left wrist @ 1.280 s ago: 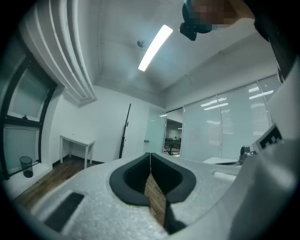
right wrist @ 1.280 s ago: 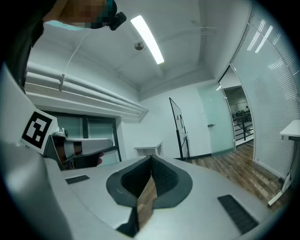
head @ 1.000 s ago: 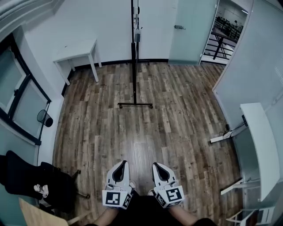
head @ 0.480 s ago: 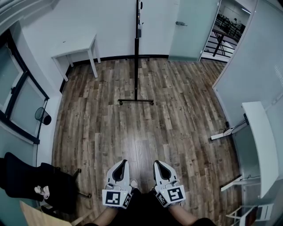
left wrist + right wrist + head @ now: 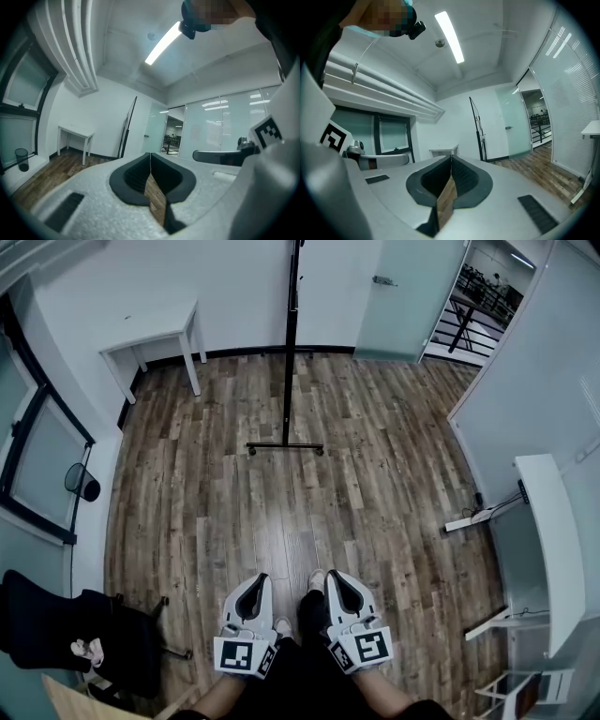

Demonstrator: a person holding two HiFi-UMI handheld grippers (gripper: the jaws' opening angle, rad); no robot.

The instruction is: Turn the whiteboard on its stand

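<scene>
The whiteboard on its black stand (image 5: 291, 343) is seen edge-on across the room, its wheeled foot bar (image 5: 284, 447) on the wood floor. It also shows as a thin dark upright (image 5: 126, 129) in the left gripper view and as the whiteboard stand (image 5: 478, 129) in the right gripper view. My left gripper (image 5: 253, 584) and right gripper (image 5: 337, 582) are held low near my body, far from the stand. Both are shut with nothing between their jaws.
A small white table (image 5: 150, 338) stands by the back wall at the left. A glass door (image 5: 403, 296) is at the back right. A white desk (image 5: 553, 540) lines the right wall. A dark chair (image 5: 66, 624) sits at lower left, a black bin (image 5: 82, 484) by the window.
The view has shifted a little toward the stand; my foot now shows between the grippers. Both grippers stay shut and low.
</scene>
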